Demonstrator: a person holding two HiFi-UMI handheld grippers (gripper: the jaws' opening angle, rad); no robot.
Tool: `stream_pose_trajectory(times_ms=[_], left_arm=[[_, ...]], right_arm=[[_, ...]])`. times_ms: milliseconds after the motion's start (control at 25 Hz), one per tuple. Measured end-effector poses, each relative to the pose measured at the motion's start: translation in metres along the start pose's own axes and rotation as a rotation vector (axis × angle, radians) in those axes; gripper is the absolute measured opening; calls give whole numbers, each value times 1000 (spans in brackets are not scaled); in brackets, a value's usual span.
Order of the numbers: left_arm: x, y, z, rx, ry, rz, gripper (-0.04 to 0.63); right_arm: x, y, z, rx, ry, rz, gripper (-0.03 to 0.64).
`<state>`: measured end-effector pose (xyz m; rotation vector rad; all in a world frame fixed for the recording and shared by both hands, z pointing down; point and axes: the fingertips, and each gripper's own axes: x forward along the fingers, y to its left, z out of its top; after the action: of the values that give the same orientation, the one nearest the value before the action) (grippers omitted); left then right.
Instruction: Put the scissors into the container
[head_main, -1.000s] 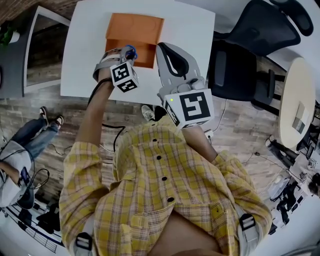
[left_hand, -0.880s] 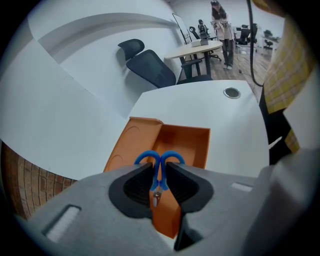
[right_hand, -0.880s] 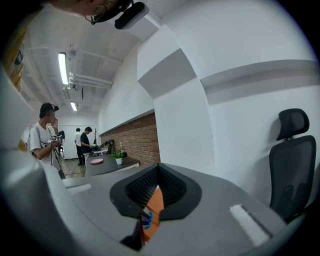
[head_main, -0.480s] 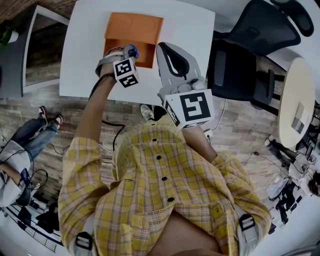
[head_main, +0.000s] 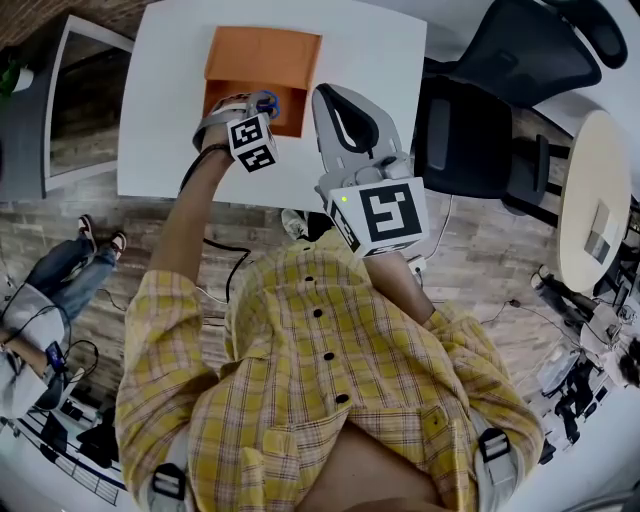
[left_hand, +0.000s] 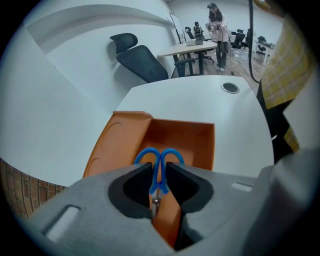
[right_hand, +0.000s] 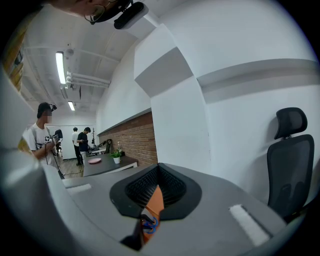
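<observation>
**Scissors (left_hand: 159, 159) over the container (left_hand: 187, 142), not yet dropped**

Pinching the blue handles between the left gripper (left_hand: 159, 186) jaws, right over the orange interior's near end. Holding the right gripper (right_hand: 157, 172) aside, jaws closed on nothing. Left to do: lower, let go. Beyond, white table (head_main: 375, 45).

Scissors (left_hand: 158, 170) over container (left_hand: 186, 140)
Blue handle loops point ahead, above the orange container's open interior; it rests on the white surface (left_hand: 210, 100).

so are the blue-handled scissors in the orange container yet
Not released: left hand-held gripper shut on the blue-handled scissors, over the orange container.
</observation>
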<state>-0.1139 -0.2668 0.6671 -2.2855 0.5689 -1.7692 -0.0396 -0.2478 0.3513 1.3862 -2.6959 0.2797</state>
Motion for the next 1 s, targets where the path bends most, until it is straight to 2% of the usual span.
stream_pose_trajectory(times_ms=[560, 1000], left_arm=[[16, -8, -4, 6, -2, -38, 92], [28, -14, -8, 48, 26, -60, 92]], right_arm=[[0, -7, -5, 8, 11, -14, 6], [2, -8, -9, 7, 26, -10, 6]])
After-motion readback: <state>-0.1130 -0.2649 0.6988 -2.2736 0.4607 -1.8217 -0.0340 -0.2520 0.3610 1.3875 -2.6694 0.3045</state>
